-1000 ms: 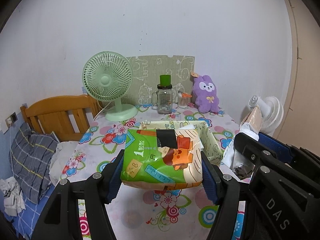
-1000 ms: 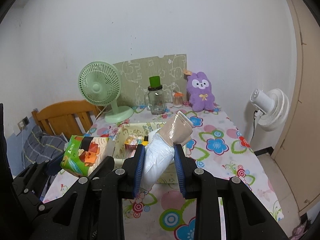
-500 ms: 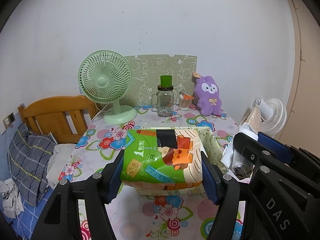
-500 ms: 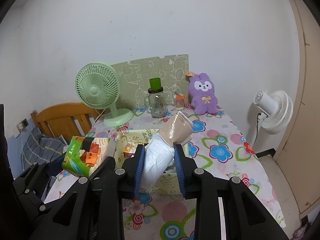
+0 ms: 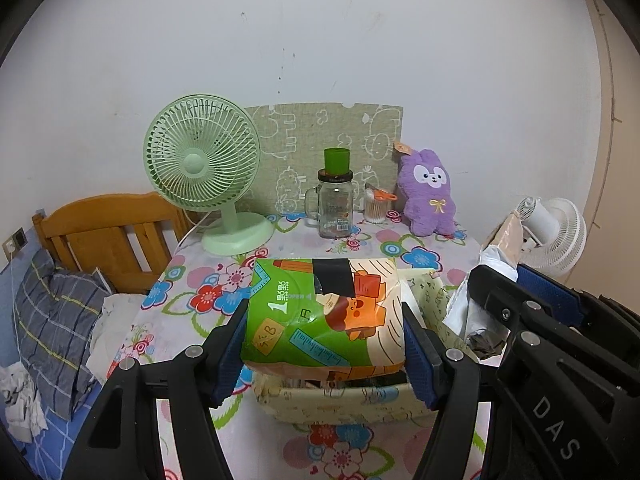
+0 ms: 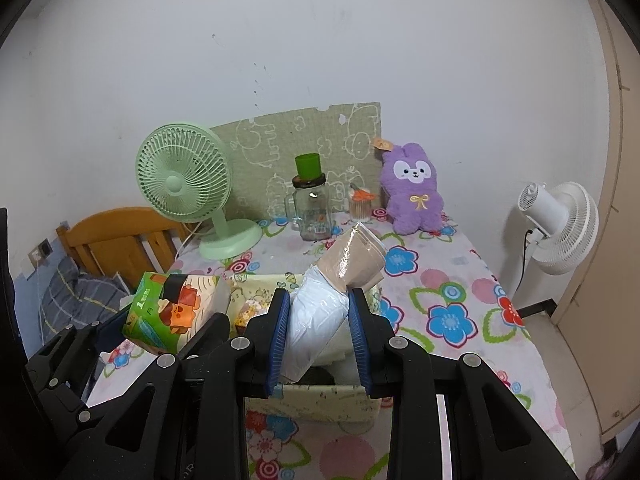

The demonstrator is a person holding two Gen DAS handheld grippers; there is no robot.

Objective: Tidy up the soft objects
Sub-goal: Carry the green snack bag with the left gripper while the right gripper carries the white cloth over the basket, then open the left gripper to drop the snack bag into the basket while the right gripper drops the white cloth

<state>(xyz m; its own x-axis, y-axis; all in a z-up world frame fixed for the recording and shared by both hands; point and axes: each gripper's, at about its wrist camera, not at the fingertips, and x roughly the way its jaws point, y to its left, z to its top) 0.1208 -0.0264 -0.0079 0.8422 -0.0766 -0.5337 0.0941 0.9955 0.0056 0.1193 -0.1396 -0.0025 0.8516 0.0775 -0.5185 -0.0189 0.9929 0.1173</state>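
Left hand-held gripper [image 5: 324,344] clamps green tissue pack [image 5: 320,312] over fabric bin [image 5: 340,404]; right hand-held gripper [image 6: 320,320] grips plastic-wrapped white roll [image 6: 320,312] on floral table [image 6: 448,320]

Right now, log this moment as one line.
left gripper: shut on tissue pack | right gripper: shut on plastic-wrapped bundle | both above fabric bin

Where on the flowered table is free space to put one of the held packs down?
The right side of the table is bare, between the fabric bin and the purple plush rabbit. A smaller bare strip lies between the green fan and the bin. The back edge is crowded with the glass jar.
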